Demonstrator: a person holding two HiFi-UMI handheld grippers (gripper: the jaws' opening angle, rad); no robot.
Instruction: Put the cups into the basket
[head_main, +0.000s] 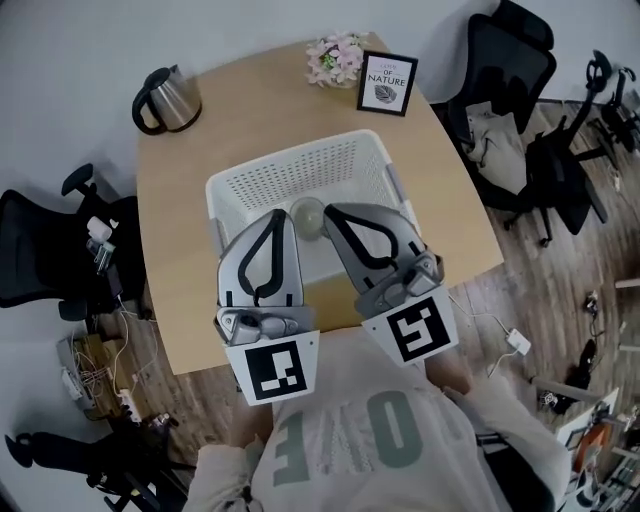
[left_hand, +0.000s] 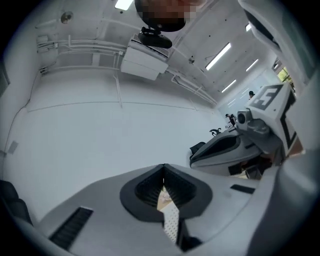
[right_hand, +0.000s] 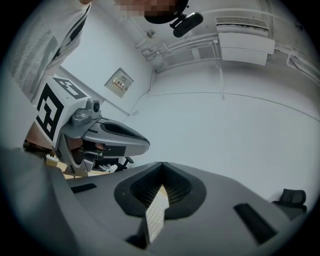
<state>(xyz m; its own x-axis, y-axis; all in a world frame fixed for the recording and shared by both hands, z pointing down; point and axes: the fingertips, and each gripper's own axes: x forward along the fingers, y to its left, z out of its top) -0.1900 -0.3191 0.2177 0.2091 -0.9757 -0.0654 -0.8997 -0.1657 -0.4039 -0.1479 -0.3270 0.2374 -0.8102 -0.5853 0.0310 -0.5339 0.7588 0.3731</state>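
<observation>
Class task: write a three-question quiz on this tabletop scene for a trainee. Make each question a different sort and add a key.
1. True or false: the jaws of the left gripper and of the right gripper are together, with nothing held.
2. Which thing stands right beside the framed sign? A. a laptop B. flowers C. a bottle
3. Fill in: in the head view, both grippers' tips lie over the white ____ on the table.
Key: 1 true; 2 B; 3 basket.
</observation>
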